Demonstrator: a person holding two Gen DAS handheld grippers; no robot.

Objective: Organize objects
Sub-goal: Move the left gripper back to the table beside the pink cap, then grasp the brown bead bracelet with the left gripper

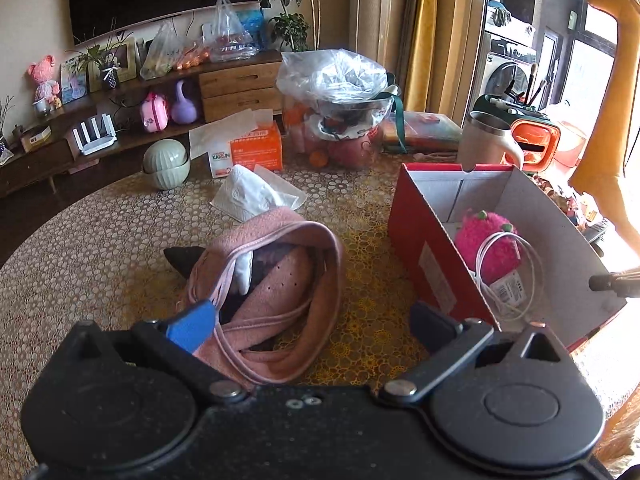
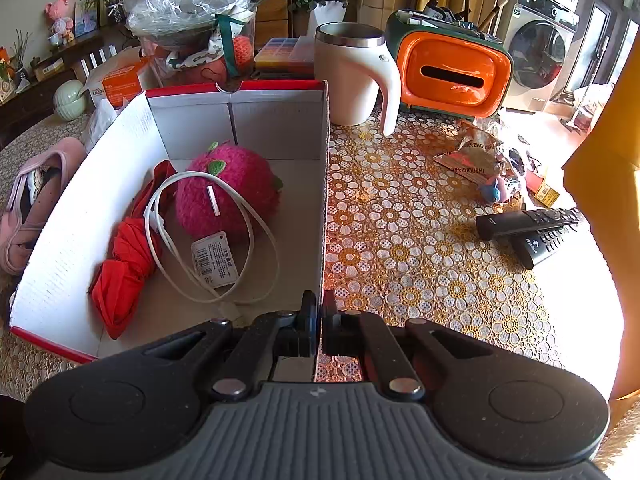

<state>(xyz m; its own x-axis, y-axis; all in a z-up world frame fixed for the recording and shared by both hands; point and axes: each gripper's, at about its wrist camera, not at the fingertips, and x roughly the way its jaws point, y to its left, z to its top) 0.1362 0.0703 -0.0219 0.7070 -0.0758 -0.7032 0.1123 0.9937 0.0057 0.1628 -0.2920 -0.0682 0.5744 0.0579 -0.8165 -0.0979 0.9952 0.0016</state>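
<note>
A red shoebox point(image 1: 424, 240) with a white inside point(image 2: 80, 216) stands on the round table. In it lie a pink plush ball point(image 2: 236, 196), a looped white cable point(image 2: 256, 224) and a bundled red cloth point(image 2: 124, 268). My right gripper point(image 2: 321, 308) is shut on the top edge of the box's right wall, one finger on each side of the cardboard. Left of the box lies a pink fabric bag point(image 1: 280, 276) with straps. My left gripper point(image 1: 314, 326) hangs over its near end, jaws wide open; the blue left pad point(image 1: 192, 326) overlaps the bag's edge and the pads do not press on it.
Behind the box stand a cream mug point(image 2: 352, 76) and an orange tissue holder point(image 2: 452, 72). Two black remotes point(image 2: 528, 224) and a snack wrapper point(image 2: 468, 156) lie on the right. A white tissue point(image 1: 252, 192), an orange carton point(image 1: 256, 148), a green bowl point(image 1: 166, 164) and a bag-covered container point(image 1: 336, 92) sit further back.
</note>
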